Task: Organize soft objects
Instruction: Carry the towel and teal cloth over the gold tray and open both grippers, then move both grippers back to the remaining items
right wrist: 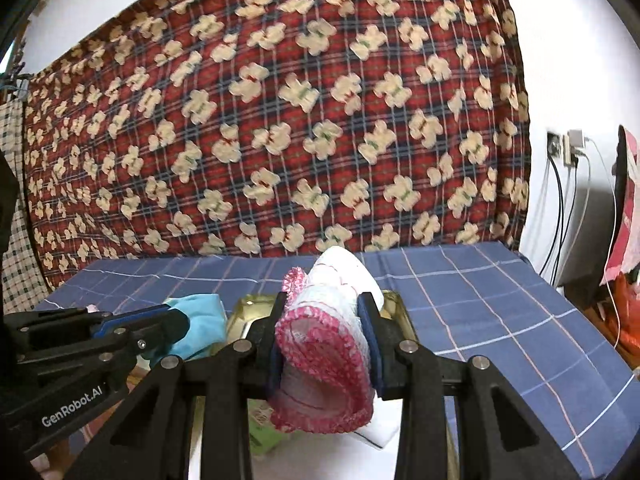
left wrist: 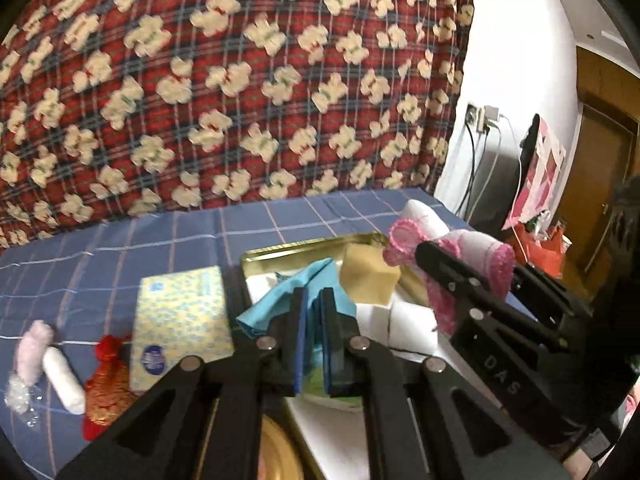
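Left wrist view: the left gripper [left wrist: 316, 300] is seen clamped on a blue cloth [left wrist: 280, 300], the fabric pinched between its two blue-padded fingers [left wrist: 301, 344]. The cloth is held over a gold tray [left wrist: 316, 242] set on a blue checked sheet [left wrist: 100, 264]. In the tray a tan sponge block [left wrist: 370, 276] and white folded cloths [left wrist: 412, 320] are seen, the sponge just behind the blue cloth. At right the right gripper [left wrist: 430, 252] is seen from the side, closed on a pink-edged white rolled cloth [left wrist: 480, 252] above the tray's right edge. Left of the tray a yellow tissue pack [left wrist: 182, 320] lies on the sheet, then a red pouch [left wrist: 106, 388], a white roll [left wrist: 64, 380], a pale pink fuzzy piece [left wrist: 34, 350] and a clear plastic wrap [left wrist: 20, 400]. A red teddy-print blanket [left wrist: 240, 80] fills the background.

Right wrist view: the right gripper [right wrist: 326, 324] is seen squeezing the pink-edged white rolled cloth [right wrist: 332, 320] from both sides, the roll held above the gold tray [right wrist: 248, 304]. At left the left gripper [right wrist: 176, 320] is seen shut on the blue cloth [right wrist: 200, 320], beside the tray's left edge. The blue checked sheet [right wrist: 480, 300] and red teddy-print blanket [right wrist: 280, 120] are seen behind.
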`<state>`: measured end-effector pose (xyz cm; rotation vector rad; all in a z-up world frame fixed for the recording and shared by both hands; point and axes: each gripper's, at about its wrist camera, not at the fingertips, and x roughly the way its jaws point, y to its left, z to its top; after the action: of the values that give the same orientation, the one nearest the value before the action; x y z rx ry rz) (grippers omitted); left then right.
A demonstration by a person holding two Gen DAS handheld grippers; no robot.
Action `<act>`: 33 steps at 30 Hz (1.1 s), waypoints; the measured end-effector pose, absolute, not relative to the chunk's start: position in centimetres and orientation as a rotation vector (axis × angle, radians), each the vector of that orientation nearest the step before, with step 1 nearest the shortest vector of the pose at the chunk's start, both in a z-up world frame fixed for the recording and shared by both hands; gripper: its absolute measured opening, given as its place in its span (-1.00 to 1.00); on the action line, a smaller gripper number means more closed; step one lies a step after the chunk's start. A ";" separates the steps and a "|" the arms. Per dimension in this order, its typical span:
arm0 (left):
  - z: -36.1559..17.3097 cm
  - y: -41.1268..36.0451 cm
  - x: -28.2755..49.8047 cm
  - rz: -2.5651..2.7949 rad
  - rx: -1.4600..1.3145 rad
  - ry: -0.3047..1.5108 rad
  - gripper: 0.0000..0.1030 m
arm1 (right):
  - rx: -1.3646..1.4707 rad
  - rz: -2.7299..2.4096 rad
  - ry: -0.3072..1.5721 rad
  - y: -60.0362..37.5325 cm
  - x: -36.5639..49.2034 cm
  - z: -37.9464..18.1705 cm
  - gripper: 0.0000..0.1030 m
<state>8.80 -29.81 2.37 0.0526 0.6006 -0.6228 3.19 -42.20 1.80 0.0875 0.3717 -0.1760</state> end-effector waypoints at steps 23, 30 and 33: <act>1.1 -34.5 11.4 -0.680 0.081 0.713 -0.89 | 0.103 -0.185 0.521 -45.9 4.6 0.3 -0.29; 1.2 -34.1 11.6 -0.647 0.086 0.698 -0.39 | 0.128 -0.192 0.501 -46.4 4.4 0.5 0.32; 1.4 -33.2 11.6 -0.636 0.066 0.685 -0.01 | 0.150 -0.198 0.490 -46.7 4.2 0.6 0.33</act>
<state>11.59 -33.24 1.44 0.0662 0.6853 -0.6362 4.17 -46.75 0.57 0.1495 0.4895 -0.1985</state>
